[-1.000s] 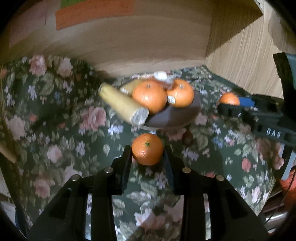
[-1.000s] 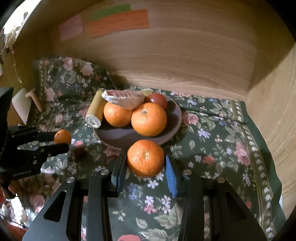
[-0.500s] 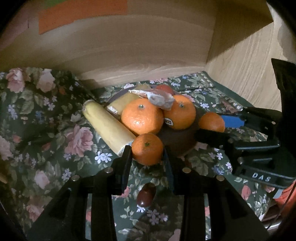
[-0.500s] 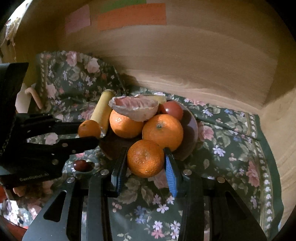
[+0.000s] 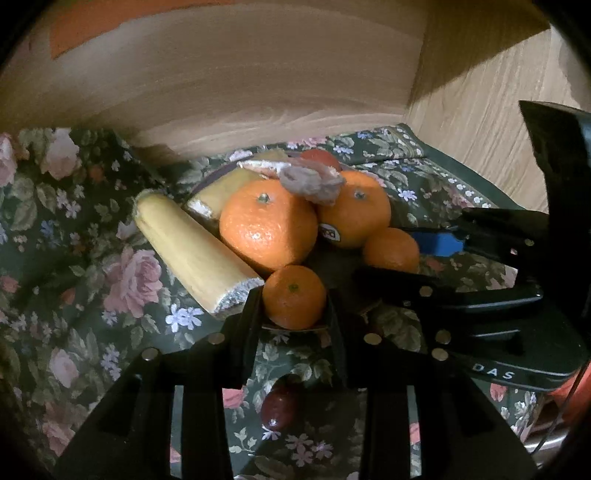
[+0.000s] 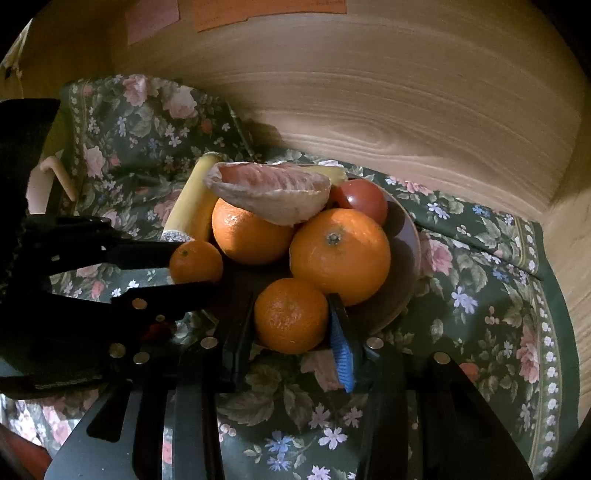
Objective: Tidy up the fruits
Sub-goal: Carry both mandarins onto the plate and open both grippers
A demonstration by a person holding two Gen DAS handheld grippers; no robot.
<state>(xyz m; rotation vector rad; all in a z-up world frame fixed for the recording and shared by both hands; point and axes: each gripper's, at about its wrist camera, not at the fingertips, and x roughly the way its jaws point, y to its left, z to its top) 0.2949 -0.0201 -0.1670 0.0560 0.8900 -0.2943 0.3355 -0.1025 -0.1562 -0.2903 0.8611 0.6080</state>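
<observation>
Orange mandarins pinched in both grippers — left gripper (image 5: 294, 301) fingers, right gripper (image 6: 291, 320) fingers — at near rim of plate (image 6: 408, 236). Placing step; next: lower, spread fingers, avoid stacked oranges.

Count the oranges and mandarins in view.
4: two big oranges on the plate, at and; one mandarin in the right tool; one in the left tool. Others may be hidden.

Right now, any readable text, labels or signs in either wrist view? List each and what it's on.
"DAS": white letters on the black body of the right gripper, seen in the left wrist view; anything before them is cut off.
Sticker on the large orange: print too blurred to read.
Orange note and pink note on the wooden wall: too faint to read.
Nothing else legible.
</observation>
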